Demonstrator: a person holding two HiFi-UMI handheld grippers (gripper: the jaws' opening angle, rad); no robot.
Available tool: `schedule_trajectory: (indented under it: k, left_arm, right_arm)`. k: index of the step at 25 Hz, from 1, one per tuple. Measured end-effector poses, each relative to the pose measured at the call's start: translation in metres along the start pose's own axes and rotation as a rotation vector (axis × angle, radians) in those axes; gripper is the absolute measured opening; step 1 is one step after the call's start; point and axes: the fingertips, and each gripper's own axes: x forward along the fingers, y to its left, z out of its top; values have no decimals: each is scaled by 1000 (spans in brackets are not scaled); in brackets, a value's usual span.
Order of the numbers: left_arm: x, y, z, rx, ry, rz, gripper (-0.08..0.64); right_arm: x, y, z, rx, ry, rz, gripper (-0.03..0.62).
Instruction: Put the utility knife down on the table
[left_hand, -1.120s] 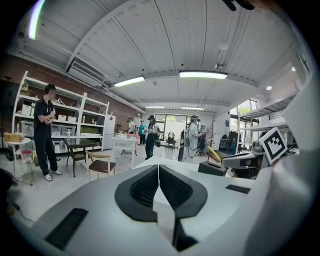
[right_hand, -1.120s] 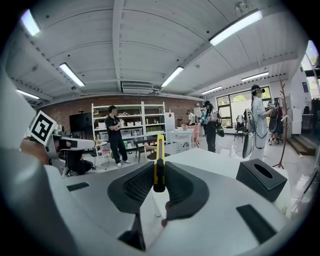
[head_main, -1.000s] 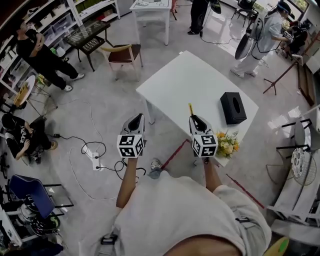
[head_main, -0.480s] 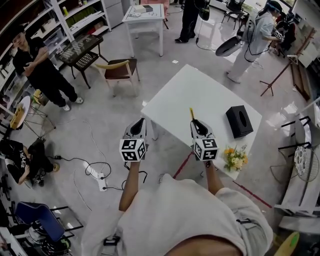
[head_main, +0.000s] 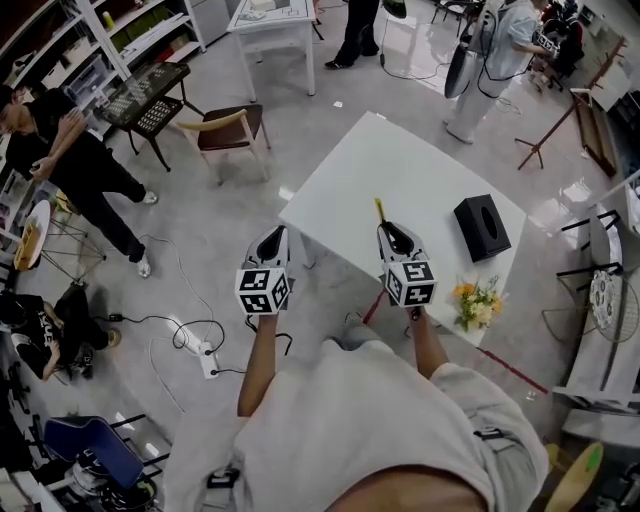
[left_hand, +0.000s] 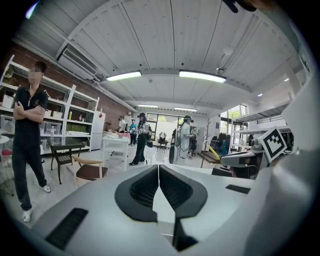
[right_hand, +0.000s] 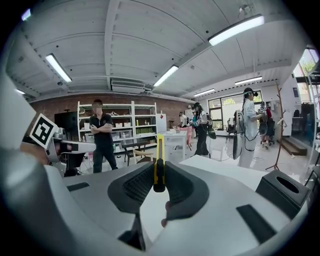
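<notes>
1. Two grippers are in view, one in each of the person's hands, and each carries one cube with square markers.
2. The left gripper (head_main: 274, 234) hangs over the grey floor just off the table's near-left corner. In the left gripper view its jaws meet along a thin line with nothing between them.
3. There is one utility knife (right_hand: 159, 150), and it is clamped between the pads of the right gripper (right_hand: 160, 167), which close narrowly on its sides.
4. The knife is yellow with a black end. The black end sits deep between the pads and the yellow length sticks out past the fingertips.
5. Its long axis runs along the line the right gripper points, away from the person. In the head view the yellow tip lies over the near edge of the white table (head_main: 400, 165), aimed toward the tabletop's middle.
6. The knife stands on edge, its narrow back facing the gripper's camera. Whether it touches the tabletop cannot be told.
7. On the table there is one black tissue box (head_main: 482, 228) toward the right side, well apart from the knife.
8. One bunch of yellow and white flowers (head_main: 477, 301) lies at the table's near-right corner.
9. One wooden chair (head_main: 228, 128) stands on the floor beyond the left gripper.
</notes>
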Motion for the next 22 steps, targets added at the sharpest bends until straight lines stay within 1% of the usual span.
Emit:
schedule_trajectory:
  k: [5,10,14,22]
  left_arm:
    - [10,4,-6,-13,9,19,23]
    - [26,31,1,-16,11,54,23]
    - [50,46,10,-15,14,75,23]
    - [96,62,23,-19,31,105,23]
  right_arm:
    - [18,-5,-1,-6,12,23,81]
    - [53,-7,9,-11,11,46,81]
    - [85,-15,21,-9,8,65,81]
    - [138,-35,41,-20,17,107,81]
